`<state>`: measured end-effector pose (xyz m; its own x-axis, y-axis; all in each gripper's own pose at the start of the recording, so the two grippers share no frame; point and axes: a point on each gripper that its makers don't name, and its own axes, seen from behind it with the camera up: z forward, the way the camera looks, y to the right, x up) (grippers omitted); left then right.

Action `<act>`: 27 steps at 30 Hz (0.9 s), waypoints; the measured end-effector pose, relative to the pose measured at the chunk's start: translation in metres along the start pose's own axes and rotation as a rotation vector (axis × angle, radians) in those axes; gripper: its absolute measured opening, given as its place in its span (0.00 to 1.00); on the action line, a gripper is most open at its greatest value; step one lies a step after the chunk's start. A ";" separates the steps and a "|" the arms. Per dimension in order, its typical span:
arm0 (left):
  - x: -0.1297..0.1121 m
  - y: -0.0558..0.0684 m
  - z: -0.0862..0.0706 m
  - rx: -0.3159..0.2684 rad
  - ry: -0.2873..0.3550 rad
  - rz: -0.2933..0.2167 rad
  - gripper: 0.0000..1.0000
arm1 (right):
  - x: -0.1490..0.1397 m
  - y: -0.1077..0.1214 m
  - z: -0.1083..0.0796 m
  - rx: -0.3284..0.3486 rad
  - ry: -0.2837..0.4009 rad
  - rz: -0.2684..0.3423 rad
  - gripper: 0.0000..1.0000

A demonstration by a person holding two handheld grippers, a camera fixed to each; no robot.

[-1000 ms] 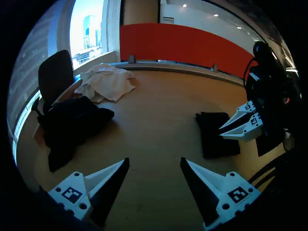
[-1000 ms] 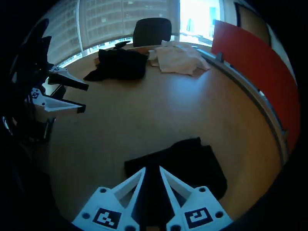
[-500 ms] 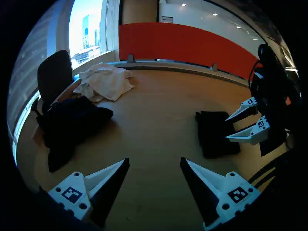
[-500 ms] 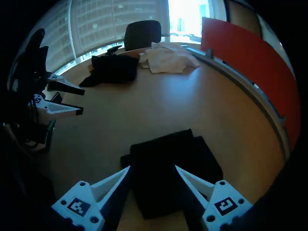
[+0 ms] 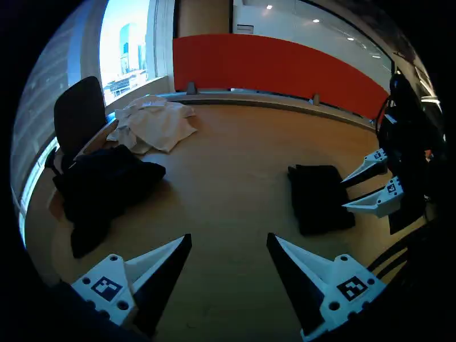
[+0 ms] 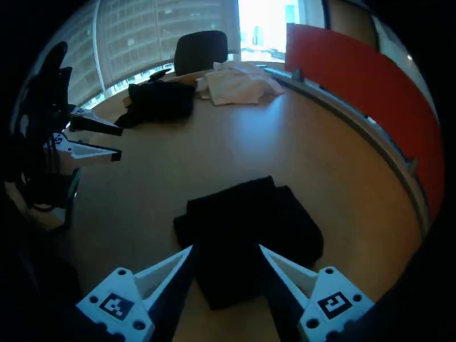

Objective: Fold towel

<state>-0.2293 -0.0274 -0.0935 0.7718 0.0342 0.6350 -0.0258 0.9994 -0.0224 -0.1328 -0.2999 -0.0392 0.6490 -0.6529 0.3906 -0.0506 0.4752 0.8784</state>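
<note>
In the left gripper view, a chair (image 5: pixel 80 114) stands far left, at the edge of the table (image 5: pixel 239 142). A black pile (image 5: pixel 102 182) of cloth lies on the table just in front of the chair. A white pile (image 5: pixel 154 121) of cloth lies just beside it, farther back, near the window (image 5: pixel 122 54). A red wall (image 5: pixel 273 62) runs along the far side of the table.

At the bottom middle is the left gripper (image 5: pixel 228 235). It is wide open, with nothing between its fingers, and bare table shows in the gap.

To the right lies the towel (image 5: pixel 319 196). It is black, folded flat, and well apart from both piles. At the far right is the right gripper (image 5: pixel 345 195). Its two fingers are spread, and their tips are at the towel's right edge. I cannot tell if they touch it.

In the right gripper view, the left gripper (image 6: pixel 120 143) is on the left, at the table's edge, open and holding nothing. The black pile, the chair and the white pile are far off at the top.

At the bottom middle, the right gripper (image 6: pixel 226 247) is open. One finger is on each side of the near end of the towel (image 6: pixel 251 222). The towel lies flat on the table, with one folded layer on top of another. The red wall is on the right.
</note>
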 end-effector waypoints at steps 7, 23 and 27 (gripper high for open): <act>0.000 0.001 0.000 -0.002 0.000 0.004 0.98 | -0.021 -0.003 -0.005 -0.016 -0.012 0.044 0.70; 0.000 0.005 0.000 -0.009 0.001 0.007 0.98 | -0.065 -0.015 -0.014 -0.044 -0.044 0.122 0.70; -0.001 0.005 0.001 -0.011 0.000 0.008 0.98 | -0.072 -0.017 -0.013 -0.052 -0.053 0.136 0.70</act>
<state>-0.2309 -0.0224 -0.0938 0.7714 0.0422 0.6350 -0.0251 0.9990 -0.0358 -0.1685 -0.2532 -0.0853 0.5981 -0.6099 0.5199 -0.0952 0.5900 0.8017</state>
